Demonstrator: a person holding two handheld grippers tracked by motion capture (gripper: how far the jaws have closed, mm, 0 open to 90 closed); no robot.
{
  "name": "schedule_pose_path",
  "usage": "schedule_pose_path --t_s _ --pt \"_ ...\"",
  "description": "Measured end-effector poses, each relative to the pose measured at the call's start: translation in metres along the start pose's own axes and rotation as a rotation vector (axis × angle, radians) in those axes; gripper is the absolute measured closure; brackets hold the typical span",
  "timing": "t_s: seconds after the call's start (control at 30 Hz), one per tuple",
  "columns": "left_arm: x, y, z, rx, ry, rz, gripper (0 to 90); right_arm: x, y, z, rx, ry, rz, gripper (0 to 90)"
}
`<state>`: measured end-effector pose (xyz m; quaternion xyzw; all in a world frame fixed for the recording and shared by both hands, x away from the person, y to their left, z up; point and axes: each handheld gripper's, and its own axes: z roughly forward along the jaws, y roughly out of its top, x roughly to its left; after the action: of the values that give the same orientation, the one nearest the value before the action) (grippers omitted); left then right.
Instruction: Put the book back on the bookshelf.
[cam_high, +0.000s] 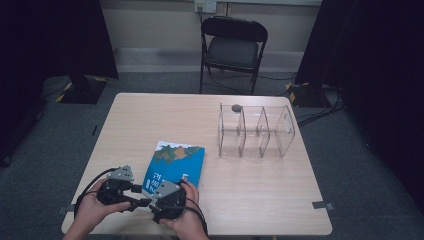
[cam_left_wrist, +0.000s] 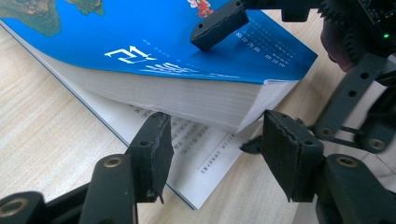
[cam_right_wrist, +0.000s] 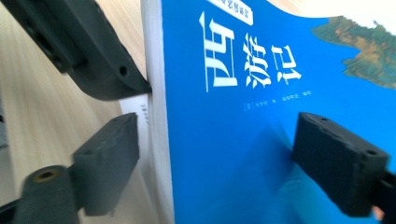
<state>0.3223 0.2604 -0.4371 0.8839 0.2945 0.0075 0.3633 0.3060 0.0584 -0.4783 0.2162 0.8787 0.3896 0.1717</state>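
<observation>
Both tools work the near corner of the thick blue paperback book (cam_high: 174, 167): left tool (cam_left_wrist: 212, 151) open, jaws flanking the lifted page block; right tool (cam_right_wrist: 215, 163) open astride the cover. Beyond, a clear acrylic divider rack (cam_high: 255, 131) stands on the bench (cam_high: 150, 120). Pinching deep should prevent slipping.

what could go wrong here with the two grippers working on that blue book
The right gripper straddles only the book's near corner, one jaw on the cover, one under the lifted pages, so the block could slip and flop shut. The left gripper sits open over the bottom printed page; closing there might crease it.
</observation>
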Motion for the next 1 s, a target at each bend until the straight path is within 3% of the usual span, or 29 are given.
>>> schedule_pose_path --t_s 0.13,0.27,0.37,0.47,0.57,0.73,0.83,1.0 --pt "0.0 0.0 0.0 -0.006 0.0 -0.003 43.7 -0.007 -0.004 -0.003 -0.041 0.011 0.033 27.9" --pt "0.0 -0.001 0.001 -0.018 -0.003 -0.011 43.6 -0.006 -0.003 -0.004 -0.028 0.012 0.019 32.5" --pt "0.0 -0.001 0.001 -0.022 0.0 -0.003 43.8 -0.006 -0.001 -0.008 -0.02 0.017 0.01 42.4" --pt "0.0 -0.001 0.002 -0.042 -0.015 -0.003 41.3 -0.009 0.001 -0.014 -0.027 0.039 0.041 55.5" --pt "0.0 -0.002 0.004 -0.059 -0.019 0.016 38.6 -0.01 0.003 -0.015 -0.015 0.039 0.043 58.6" --pt "0.001 -0.006 0.004 -0.079 0.005 0.06 23.6 -0.009 0.005 -0.018 -0.011 0.022 0.046 63.7" --pt "0.002 -0.01 0.001 -0.085 0.01 0.085 20.6 -0.011 0.005 -0.02 -0.017 0.032 0.057 65.1" --pt "0.006 -0.017 0.001 -0.084 -0.014 0.084 17.8 -0.016 0.006 -0.024 0.001 0.035 0.063 67.5"
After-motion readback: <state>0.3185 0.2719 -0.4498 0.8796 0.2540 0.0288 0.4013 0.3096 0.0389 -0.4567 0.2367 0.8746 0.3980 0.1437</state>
